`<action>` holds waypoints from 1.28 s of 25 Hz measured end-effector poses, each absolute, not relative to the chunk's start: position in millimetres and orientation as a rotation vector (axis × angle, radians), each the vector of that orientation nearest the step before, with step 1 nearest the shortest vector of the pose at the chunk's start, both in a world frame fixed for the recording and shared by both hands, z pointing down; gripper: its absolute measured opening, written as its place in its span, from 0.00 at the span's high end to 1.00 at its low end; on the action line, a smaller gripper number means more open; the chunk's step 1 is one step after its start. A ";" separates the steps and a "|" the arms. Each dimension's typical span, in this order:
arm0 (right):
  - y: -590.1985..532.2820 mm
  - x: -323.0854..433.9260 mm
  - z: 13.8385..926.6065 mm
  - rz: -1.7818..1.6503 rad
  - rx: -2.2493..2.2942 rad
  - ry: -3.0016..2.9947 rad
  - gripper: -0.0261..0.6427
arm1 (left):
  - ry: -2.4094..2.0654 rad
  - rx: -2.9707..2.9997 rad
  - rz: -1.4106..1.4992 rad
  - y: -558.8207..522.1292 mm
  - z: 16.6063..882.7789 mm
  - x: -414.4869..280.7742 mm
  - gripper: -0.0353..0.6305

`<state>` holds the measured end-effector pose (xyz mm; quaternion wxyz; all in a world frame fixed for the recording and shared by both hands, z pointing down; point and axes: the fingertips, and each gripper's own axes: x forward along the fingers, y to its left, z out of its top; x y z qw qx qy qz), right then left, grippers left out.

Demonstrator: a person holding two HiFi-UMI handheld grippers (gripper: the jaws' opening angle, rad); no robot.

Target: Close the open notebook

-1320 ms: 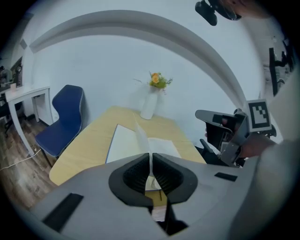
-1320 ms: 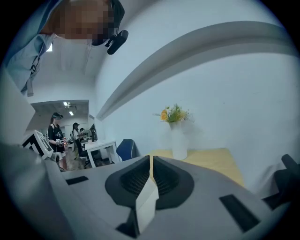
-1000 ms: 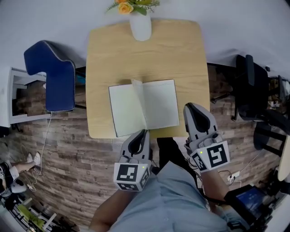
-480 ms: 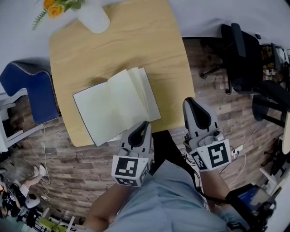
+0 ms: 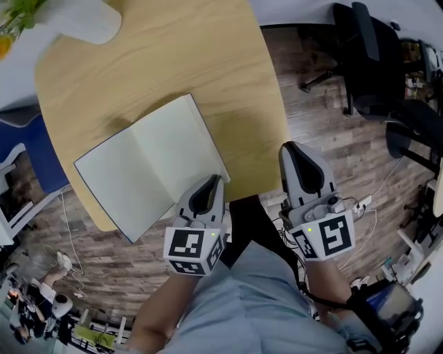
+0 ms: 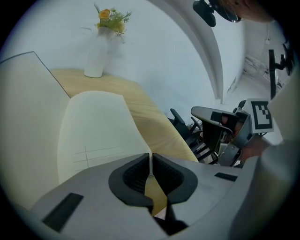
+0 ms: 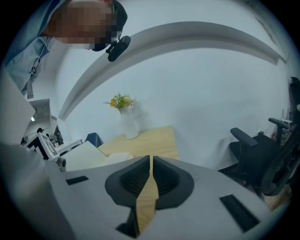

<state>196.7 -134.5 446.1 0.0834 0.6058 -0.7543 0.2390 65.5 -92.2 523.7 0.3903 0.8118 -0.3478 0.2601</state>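
The open notebook (image 5: 149,166) lies with blank cream pages on the wooden table (image 5: 208,62). In the left gripper view its right page (image 6: 96,131) curves up close in front of me. My left gripper (image 5: 212,180) is shut with nothing in it, its tip over the notebook's near right corner. Only page and wood show through the thin slit of the left gripper (image 6: 150,161). My right gripper (image 5: 291,148) is shut and empty, hanging off the table's near right edge over the floor. The right gripper (image 7: 150,161) points across the table.
A white vase (image 5: 90,21) with yellow flowers stands at the table's far edge. A blue chair (image 5: 38,145) is at the left of the table. Black office chairs (image 5: 367,55) stand on the brick-pattern floor to the right. A white wall rises behind the table.
Both grippers have come down and forward. The left tip now reaches the notebook's near right corner. The table and notebook have slid up and left in the head view and look larger.
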 end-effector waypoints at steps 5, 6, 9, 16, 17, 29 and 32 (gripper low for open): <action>-133.5 194.0 449.9 0.726 1.795 -2.249 0.89 | -0.860 1.998 0.651 -89.7 533.9 66.7 0.89; -134.1 193.2 448.7 0.723 1.794 -2.251 0.89 | -0.851 2.005 0.652 -89.2 533.9 67.6 0.89; -138.2 190.1 441.7 0.697 1.787 -2.266 0.89 | -0.834 2.033 0.639 -90.7 528.7 71.9 0.86; -136.7 149.7 384.5 0.555 1.729 -2.377 0.89 | -0.975 2.268 0.486 -105.0 436.3 45.0 0.79; -137.0 137.5 371.1 0.523 1.714 -2.407 0.89 | -1.024 2.293 0.449 -106.9 417.0 30.8 0.79; -134.5 -11.3 271.0 0.322 1.494 -2.655 0.89 | -1.716 2.113 0.141 -74.8 308.7 -216.6 0.80; -140.3 -15.2 285.3 0.319 1.470 -2.645 0.89 | -1.737 2.034 0.170 -71.1 346.3 -232.9 0.83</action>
